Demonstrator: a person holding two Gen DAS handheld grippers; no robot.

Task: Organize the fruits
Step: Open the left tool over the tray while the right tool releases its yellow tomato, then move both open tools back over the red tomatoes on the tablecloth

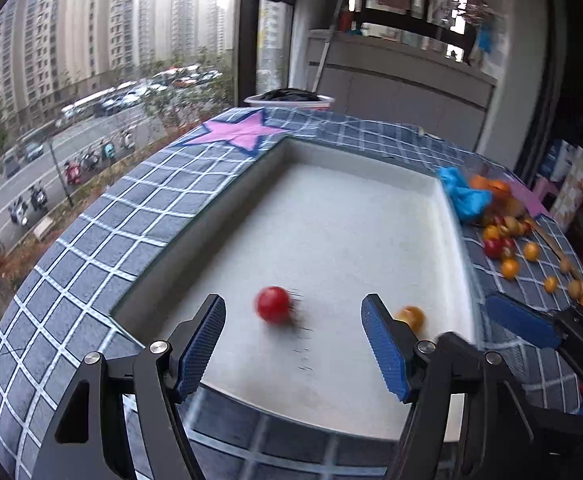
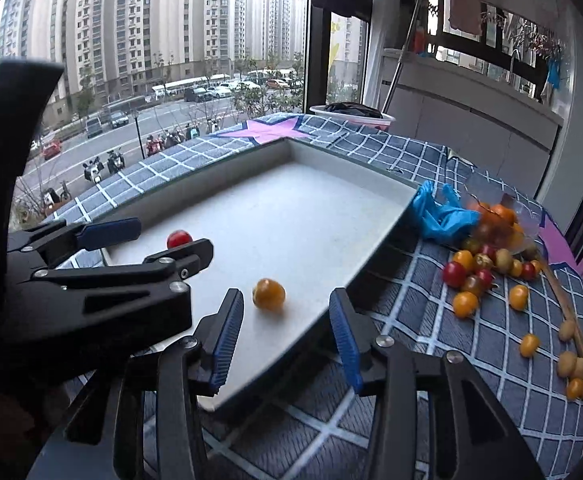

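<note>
Only two fruits lie in the white tray (image 2: 331, 176): a red tomato (image 1: 273, 304) and a yellow one (image 2: 268, 294). Both grippers, left (image 1: 293, 344) and right (image 2: 285, 336), are spread, holding nothing. Most fruits (image 2: 487, 268) wait on the cloth (image 2: 431, 304)

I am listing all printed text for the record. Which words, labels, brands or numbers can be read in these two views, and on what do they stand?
No text can be read.
Yellow marks on the window panel: too blurred.
Boxes at the right edge: print too blurred.
Tray, cloth, fruits: no text.
</note>
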